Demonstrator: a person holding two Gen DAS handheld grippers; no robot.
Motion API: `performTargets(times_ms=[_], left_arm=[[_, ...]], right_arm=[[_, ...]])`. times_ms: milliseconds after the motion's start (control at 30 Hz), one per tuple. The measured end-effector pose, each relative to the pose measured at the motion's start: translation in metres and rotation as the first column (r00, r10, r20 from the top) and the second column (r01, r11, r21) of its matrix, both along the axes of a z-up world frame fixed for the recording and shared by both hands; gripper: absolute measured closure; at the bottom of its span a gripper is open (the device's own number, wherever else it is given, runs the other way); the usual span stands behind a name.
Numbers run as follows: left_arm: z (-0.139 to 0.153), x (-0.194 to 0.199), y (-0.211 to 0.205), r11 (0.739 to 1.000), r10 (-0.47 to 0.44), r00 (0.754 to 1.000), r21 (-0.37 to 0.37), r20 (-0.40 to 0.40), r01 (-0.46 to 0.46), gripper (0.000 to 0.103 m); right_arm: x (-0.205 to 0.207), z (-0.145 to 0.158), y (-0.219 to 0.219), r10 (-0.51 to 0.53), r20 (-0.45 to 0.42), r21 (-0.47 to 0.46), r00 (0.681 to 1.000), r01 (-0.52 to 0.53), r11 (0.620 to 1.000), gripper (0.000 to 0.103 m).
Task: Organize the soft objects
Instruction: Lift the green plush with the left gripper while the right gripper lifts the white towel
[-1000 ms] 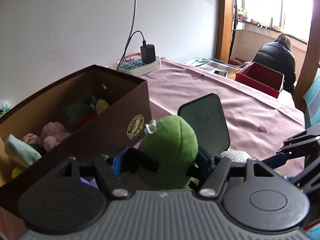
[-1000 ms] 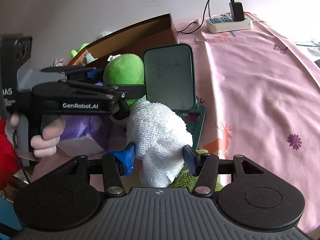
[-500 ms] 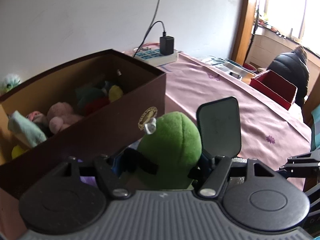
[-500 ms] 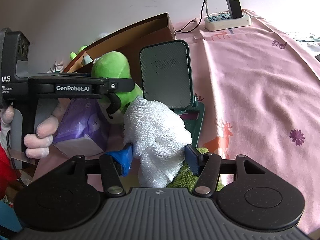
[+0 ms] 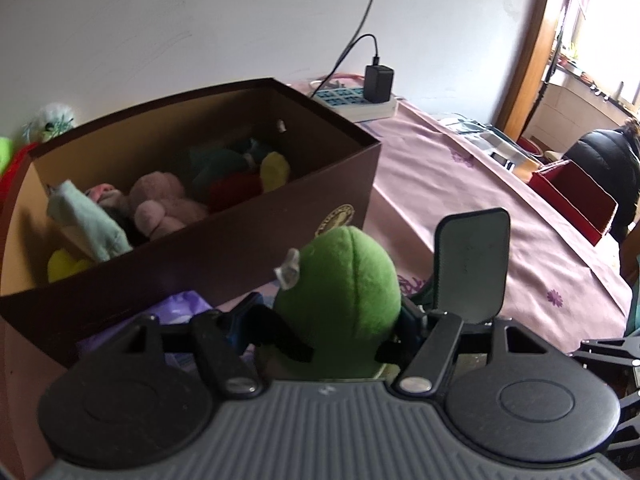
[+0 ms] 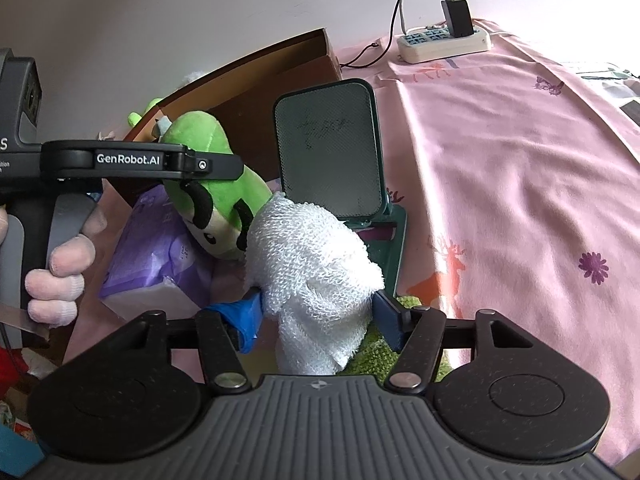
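Black "GenRobot.AI" tongs (image 6: 318, 316), blue pads (image 6: 248, 314)

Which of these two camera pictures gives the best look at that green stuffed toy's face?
The right wrist view. There the green plush toy shows its pale face with dark eyes, held in the left gripper. The left wrist view shows only its rounded green back between the fingers, with no face visible.
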State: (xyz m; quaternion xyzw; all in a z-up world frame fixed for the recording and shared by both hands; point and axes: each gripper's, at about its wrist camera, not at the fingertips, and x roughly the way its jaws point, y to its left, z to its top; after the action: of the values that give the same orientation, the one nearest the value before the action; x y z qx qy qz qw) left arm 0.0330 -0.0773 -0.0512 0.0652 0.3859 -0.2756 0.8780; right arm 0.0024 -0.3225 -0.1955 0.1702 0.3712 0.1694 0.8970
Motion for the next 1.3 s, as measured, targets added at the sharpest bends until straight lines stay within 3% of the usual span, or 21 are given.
performTargets(times_ms=[133,667,833,1300], left_arm=[[0.002,0.001,0.003,1.0,0.02,1.0,-0.002,-0.002,-0.02,0.034],[0.007,-0.008,0.017,0.998,0.03,0.999,-0.056,-0.018,-0.031,0.044],[0.014,-0.016,0.024,0.995,0.021,1.0,-0.098,0.0,-0.021,0.044],[0.041,-0.031,0.059,0.974,0.046,0.999,-0.221,0.025,-0.04,0.045]], right_arm=[[0.001,-0.001,0.007,-0.016,0.002,-0.025,1.0,0.016,1.0,0.056],[-0.021,0.013,0.008,-0.012,0.095,-0.037,0.995,0.016,0.999,0.082],[-0.025,0.02,0.011,0.007,0.139,-0.034,0.99,-0.003,0.999,0.085],[-0.03,0.034,-0.009,-0.019,0.138,0.176,0.99,-0.006,0.984,0.087]])
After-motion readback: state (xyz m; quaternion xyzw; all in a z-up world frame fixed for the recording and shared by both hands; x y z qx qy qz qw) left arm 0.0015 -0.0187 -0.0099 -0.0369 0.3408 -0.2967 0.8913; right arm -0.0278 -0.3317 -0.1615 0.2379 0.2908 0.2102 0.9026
